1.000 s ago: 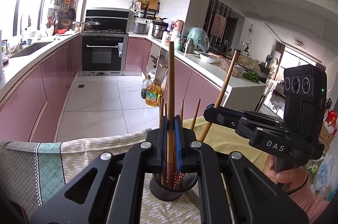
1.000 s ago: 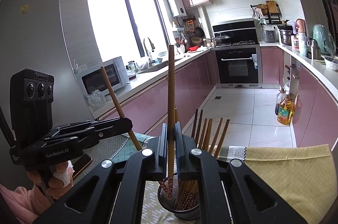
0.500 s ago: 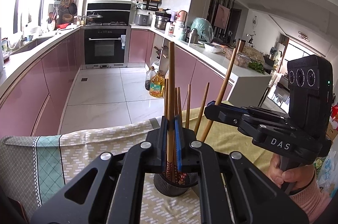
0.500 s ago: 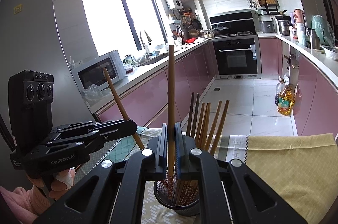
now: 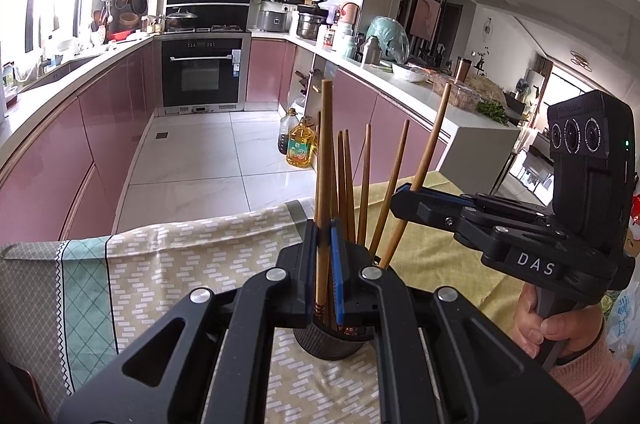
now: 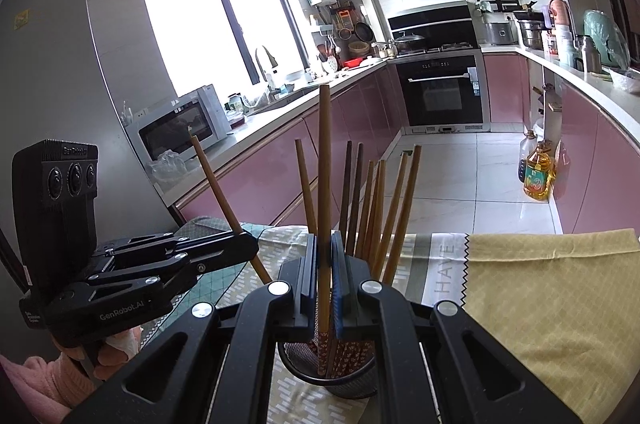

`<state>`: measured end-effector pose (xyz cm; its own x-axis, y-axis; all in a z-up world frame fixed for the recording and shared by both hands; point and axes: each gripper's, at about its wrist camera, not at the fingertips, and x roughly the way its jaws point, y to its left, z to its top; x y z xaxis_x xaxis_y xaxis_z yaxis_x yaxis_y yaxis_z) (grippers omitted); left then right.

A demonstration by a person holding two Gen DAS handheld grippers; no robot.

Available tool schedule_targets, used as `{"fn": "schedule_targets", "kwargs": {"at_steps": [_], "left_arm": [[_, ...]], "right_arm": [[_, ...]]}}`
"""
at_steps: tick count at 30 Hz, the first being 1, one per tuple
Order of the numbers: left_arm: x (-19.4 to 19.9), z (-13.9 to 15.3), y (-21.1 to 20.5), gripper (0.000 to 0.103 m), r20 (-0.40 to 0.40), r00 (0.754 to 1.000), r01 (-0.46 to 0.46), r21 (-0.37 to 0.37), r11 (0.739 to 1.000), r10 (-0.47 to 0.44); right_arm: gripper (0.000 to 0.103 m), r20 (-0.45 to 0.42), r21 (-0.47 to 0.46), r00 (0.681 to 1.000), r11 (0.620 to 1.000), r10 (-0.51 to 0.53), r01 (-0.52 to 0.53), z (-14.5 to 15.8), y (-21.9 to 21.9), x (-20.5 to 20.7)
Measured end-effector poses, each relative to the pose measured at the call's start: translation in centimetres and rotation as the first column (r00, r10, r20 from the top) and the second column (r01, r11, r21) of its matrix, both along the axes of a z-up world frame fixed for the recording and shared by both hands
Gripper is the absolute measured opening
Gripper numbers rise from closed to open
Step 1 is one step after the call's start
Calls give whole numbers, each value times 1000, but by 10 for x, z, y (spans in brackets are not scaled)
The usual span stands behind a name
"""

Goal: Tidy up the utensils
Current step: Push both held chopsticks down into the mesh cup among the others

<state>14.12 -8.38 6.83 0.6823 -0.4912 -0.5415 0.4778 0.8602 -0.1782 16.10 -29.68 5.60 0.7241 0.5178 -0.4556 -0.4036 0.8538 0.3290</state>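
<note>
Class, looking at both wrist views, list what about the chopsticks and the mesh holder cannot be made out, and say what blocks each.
- Left wrist view: most of the mesh holder is hidden behind the left gripper.
- Right wrist view: the holder's bottom is hidden by the right gripper.
- Right wrist view: the lower end of the left gripper's chopstick passes behind the right gripper.
- Both views: the table under the cloth is covered.

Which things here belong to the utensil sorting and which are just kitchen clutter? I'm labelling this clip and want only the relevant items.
Belongs to the job:
left gripper, shut on a chopstick
right gripper, shut on another chopstick
mesh holder with the chopsticks already in it

Just lying about:
oil bottle
microwave
oven
tablecloth
</note>
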Motion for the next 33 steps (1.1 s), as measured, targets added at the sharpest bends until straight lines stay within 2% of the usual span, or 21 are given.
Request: {"fn": "schedule_targets", "kwargs": {"at_steps": [18,33], "left_arm": [[12,-20,-6,7,-35,999,26,45,999,-25],[31,-30,-18,8,-58,998,23,68,997,-19]], "right_arm": [[6,-56,-8,998,1000,1,-2,-25,-2,5],[8,-78,-20,997,1000,-23,22,-32,2,20]]}}
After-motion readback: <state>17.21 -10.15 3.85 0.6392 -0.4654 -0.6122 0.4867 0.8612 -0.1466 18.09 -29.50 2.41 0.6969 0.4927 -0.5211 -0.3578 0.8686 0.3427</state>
